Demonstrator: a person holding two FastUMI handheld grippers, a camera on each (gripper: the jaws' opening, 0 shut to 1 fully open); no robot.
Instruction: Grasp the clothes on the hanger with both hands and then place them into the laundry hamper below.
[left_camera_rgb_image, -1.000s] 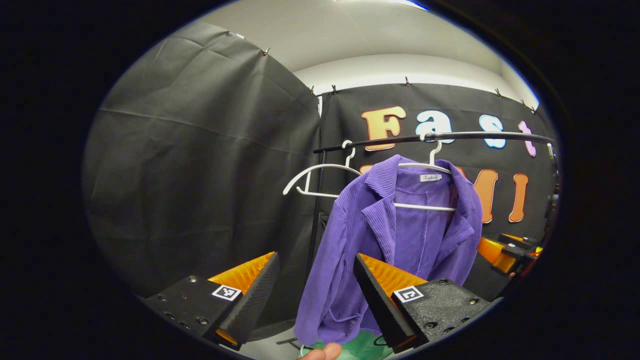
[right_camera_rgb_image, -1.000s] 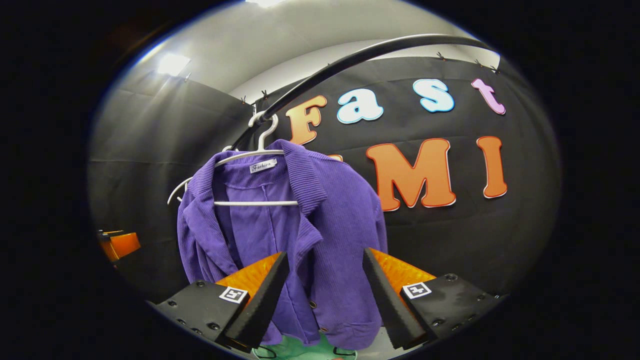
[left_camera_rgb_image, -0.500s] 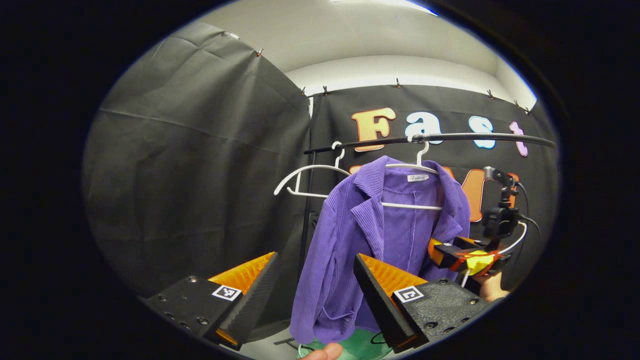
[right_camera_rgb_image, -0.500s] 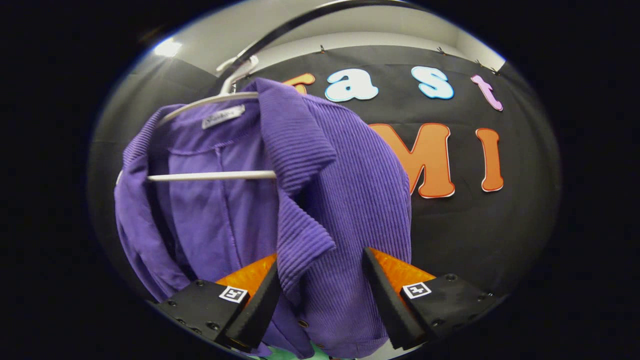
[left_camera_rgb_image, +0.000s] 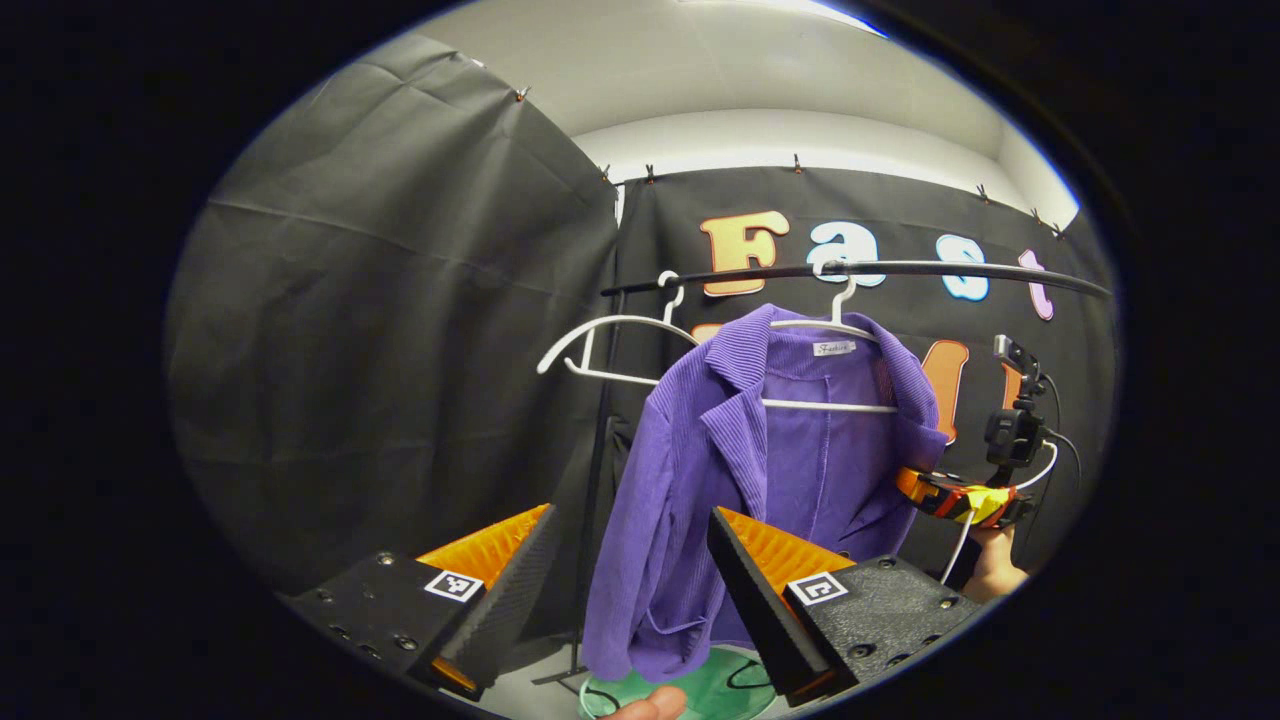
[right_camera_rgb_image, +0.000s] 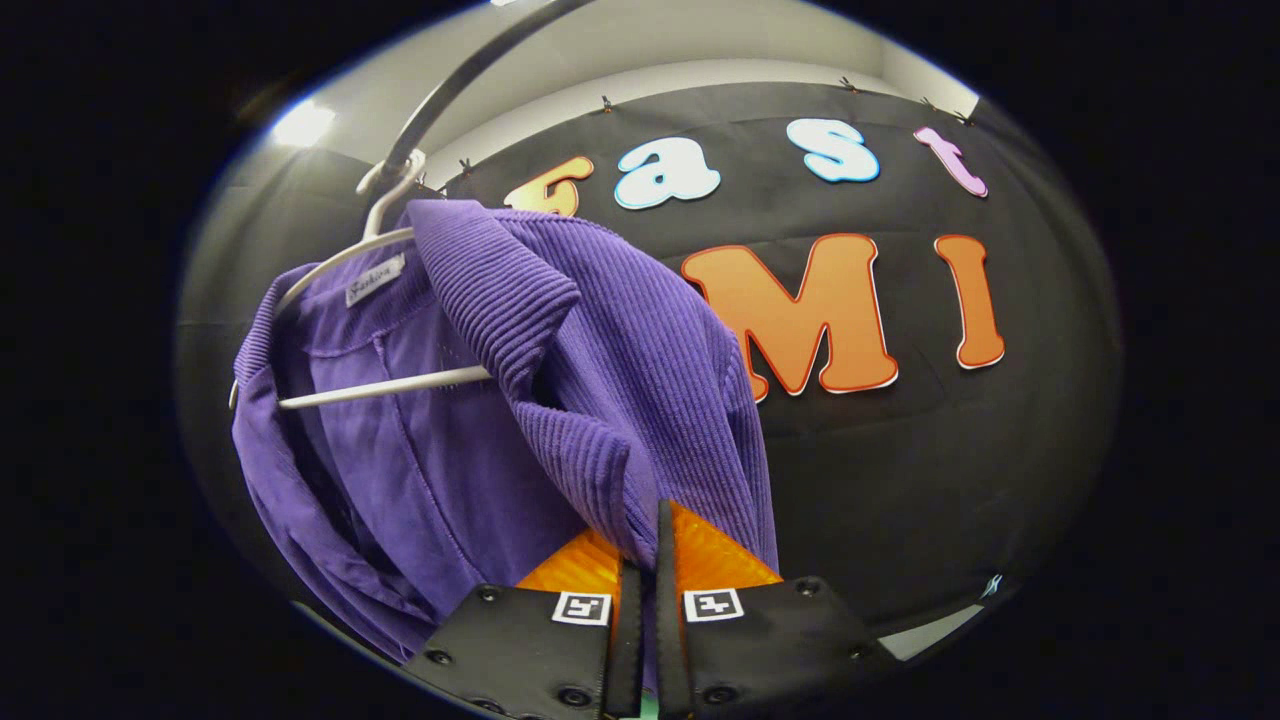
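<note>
A purple corduroy jacket (left_camera_rgb_image: 760, 470) hangs on a white hanger (left_camera_rgb_image: 835, 325) from a black rail (left_camera_rgb_image: 880, 268). In the left gripper view my left gripper (left_camera_rgb_image: 632, 560) is open, low and short of the jacket's left sleeve. The right gripper (left_camera_rgb_image: 955, 497), held by a hand (left_camera_rgb_image: 990, 565), is at the jacket's right front edge. In the right gripper view my right gripper (right_camera_rgb_image: 640, 570) is shut on the jacket (right_camera_rgb_image: 600, 400), pinching its front lapel edge. A green hamper (left_camera_rgb_image: 690, 690) sits on the floor below the jacket.
An empty white hanger (left_camera_rgb_image: 610, 345) hangs on the rail to the left of the jacket. The rail's black upright post (left_camera_rgb_image: 590, 520) stands just left of the sleeve. Black cloth walls close in the booth on the left and behind.
My right gripper has gone from open around the lapel to shut on the jacket's front edge. The left gripper has barely moved and stays open.
</note>
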